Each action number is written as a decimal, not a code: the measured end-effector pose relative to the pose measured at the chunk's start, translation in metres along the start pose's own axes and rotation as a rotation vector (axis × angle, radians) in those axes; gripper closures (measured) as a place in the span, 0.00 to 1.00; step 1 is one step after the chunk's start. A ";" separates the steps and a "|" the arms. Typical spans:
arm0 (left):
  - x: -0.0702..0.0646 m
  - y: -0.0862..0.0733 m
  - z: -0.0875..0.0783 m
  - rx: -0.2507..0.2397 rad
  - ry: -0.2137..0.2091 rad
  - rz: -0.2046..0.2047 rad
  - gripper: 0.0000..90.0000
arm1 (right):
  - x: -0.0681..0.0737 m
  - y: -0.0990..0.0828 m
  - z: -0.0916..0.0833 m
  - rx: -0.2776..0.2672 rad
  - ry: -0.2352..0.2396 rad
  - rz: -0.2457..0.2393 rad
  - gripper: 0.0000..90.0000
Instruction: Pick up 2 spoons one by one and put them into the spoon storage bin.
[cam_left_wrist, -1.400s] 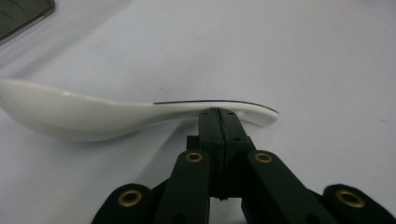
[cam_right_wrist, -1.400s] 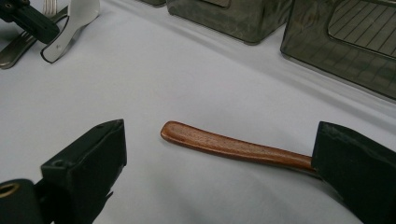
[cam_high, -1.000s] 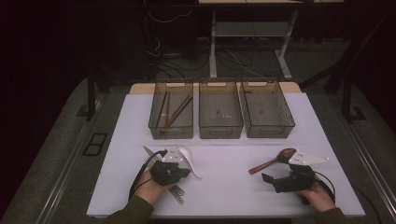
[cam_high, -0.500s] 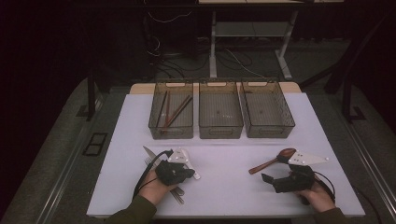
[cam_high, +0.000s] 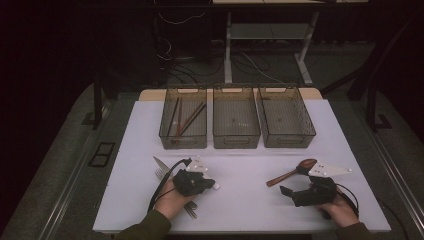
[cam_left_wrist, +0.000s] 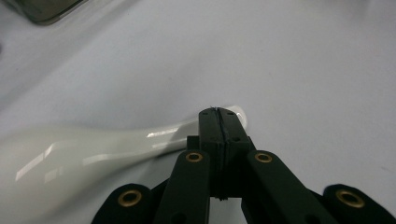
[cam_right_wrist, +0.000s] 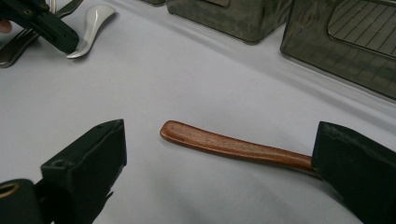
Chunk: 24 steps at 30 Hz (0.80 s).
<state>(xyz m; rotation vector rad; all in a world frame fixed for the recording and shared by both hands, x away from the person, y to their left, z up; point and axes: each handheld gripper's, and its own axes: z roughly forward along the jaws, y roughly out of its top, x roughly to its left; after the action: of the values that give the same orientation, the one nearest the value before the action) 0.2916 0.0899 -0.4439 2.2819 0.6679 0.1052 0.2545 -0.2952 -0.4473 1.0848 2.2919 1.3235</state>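
My left gripper (cam_left_wrist: 219, 116) has its fingers pressed together, nothing between them, their tips resting just over the handle end of the white spoon (cam_left_wrist: 93, 149), which lies flat on the table (cam_high: 240, 210). A fork (cam_high: 161, 173) and knife sit under that hand, close to the table's near edge. My right gripper (cam_right_wrist: 219, 158) has its fingers wide apart, straddling the wooden spoon (cam_right_wrist: 233, 145) without touching it. Between the two hands the table is bare; three bins (cam_high: 236, 142) line the far side, well apart from both spoons.
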 end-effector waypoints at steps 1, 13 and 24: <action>0.000 0.001 0.002 0.001 -0.001 0.003 0.99 | 0.000 0.000 0.000 0.000 0.000 0.000 0.03; 0.001 0.012 0.011 0.009 0.014 0.032 0.99 | -0.001 -0.001 -0.001 -0.002 -0.003 0.002 0.03; 0.027 -0.001 -0.037 -0.082 0.037 -0.034 0.77 | -0.001 -0.001 -0.001 -0.001 -0.001 0.001 0.03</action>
<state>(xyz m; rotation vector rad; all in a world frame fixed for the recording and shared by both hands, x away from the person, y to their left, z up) 0.3043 0.1270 -0.4212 2.1943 0.7084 0.1560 0.2543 -0.2973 -0.4472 1.0865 2.2893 1.3244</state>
